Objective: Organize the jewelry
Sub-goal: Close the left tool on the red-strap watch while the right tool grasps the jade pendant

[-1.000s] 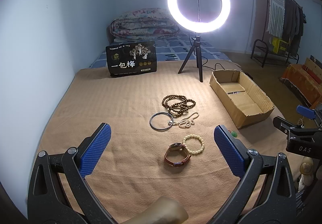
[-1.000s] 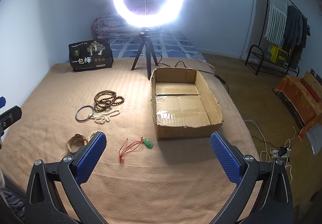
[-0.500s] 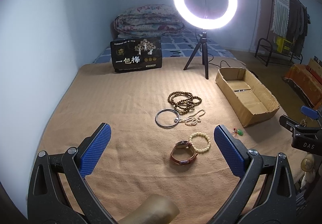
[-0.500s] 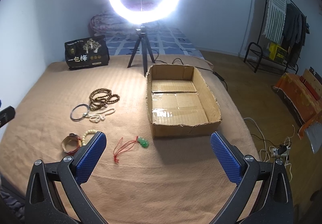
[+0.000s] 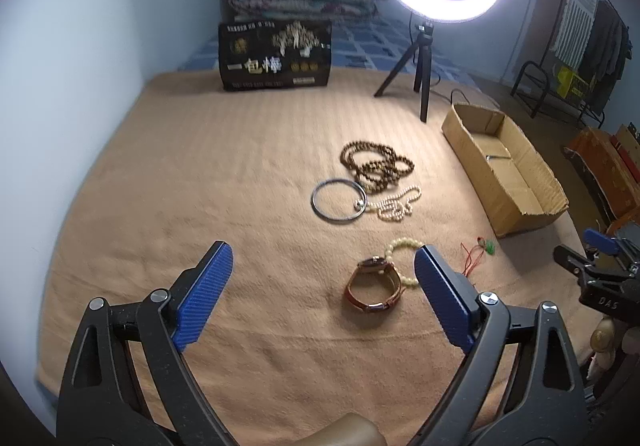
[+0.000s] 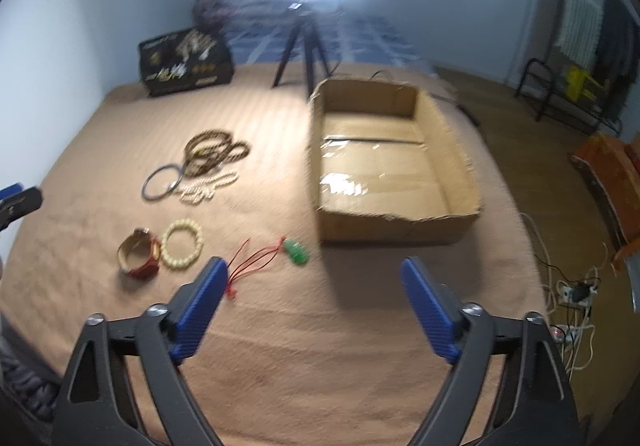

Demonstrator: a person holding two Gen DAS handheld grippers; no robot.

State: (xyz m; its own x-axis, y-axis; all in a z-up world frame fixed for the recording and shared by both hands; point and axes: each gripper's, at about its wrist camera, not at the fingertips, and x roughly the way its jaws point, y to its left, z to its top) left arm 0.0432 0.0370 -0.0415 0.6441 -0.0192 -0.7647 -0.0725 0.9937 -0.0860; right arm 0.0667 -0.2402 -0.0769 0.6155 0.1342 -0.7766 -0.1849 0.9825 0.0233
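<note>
Both tongs hang over the tan blanket (image 5: 224, 173), closing with nothing between them. The left tongs (image 5: 320, 288) hover near the brown watch (image 5: 374, 286) and cream bead bracelet (image 6: 183, 244). The right tongs (image 6: 314, 300) sit just near of the green pendant (image 6: 296, 250); the cardboard box (image 6: 400, 224) lies farther right.

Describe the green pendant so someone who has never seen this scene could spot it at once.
Find the open cardboard box on the tan blanket. Just off its near left corner lies the green pendant, trailing a thin red cord. It is the only green piece; the watch and cream bead bracelet lie farther left.
</note>
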